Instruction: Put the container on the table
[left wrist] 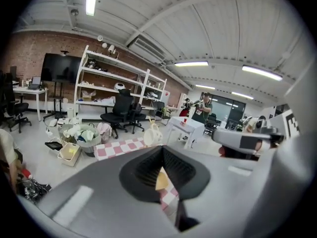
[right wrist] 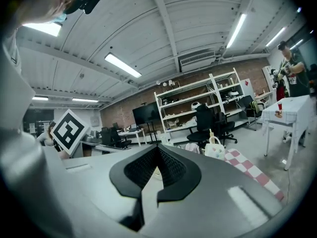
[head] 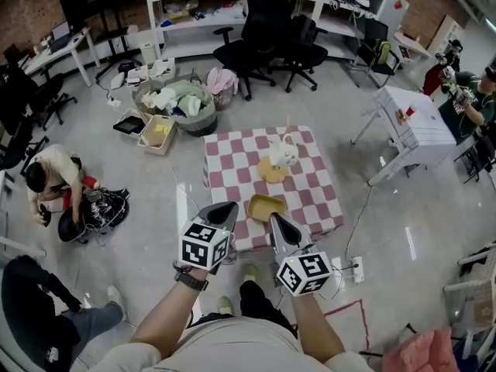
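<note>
Head view: the yellow container (head: 266, 206) sits on the checkered table (head: 232, 169), just ahead of and between the left tool (head: 222, 215) and the right tool (head: 279, 225), touching neither. The placing looks done, with only the backing away left.

Left gripper view: the left tool (left wrist: 162, 150) has its jaws together on nothing, and a yellow sliver of the container (left wrist: 161, 180) shows just beyond them.

Right gripper view: the right tool (right wrist: 157, 152) is likewise closed and empty. This view shows no clear container, only a white bag (right wrist: 215, 149) farther ahead to its right.
</note>
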A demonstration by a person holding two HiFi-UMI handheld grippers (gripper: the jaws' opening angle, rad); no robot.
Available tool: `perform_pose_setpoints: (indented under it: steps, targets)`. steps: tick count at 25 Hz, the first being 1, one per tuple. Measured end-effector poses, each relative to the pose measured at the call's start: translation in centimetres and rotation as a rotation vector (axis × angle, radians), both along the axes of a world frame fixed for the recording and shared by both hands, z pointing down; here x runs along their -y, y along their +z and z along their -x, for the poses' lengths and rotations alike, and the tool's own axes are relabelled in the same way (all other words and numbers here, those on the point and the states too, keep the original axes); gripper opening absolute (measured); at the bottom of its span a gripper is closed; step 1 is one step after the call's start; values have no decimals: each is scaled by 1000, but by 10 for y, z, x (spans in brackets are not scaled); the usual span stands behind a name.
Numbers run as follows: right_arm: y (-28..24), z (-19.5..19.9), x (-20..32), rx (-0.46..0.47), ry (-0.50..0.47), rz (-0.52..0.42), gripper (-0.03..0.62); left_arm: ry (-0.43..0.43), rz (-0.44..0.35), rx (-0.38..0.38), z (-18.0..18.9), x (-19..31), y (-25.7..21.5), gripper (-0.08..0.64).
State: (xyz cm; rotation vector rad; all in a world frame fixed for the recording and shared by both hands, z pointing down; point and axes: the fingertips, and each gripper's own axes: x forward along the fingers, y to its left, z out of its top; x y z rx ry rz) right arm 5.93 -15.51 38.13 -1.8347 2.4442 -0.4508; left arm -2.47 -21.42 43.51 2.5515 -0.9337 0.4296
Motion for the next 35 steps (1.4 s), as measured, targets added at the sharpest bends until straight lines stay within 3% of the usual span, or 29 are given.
perform_pose_setpoints:
  steps: [15,35]
  targets:
    - [-57,22,-30,-59,10,-122,9,39,-207,-148,26,-51,-98,6]
    - [-78,35,-44,-89,12,-160,9,24,-252,-196,42,-65,-121,6]
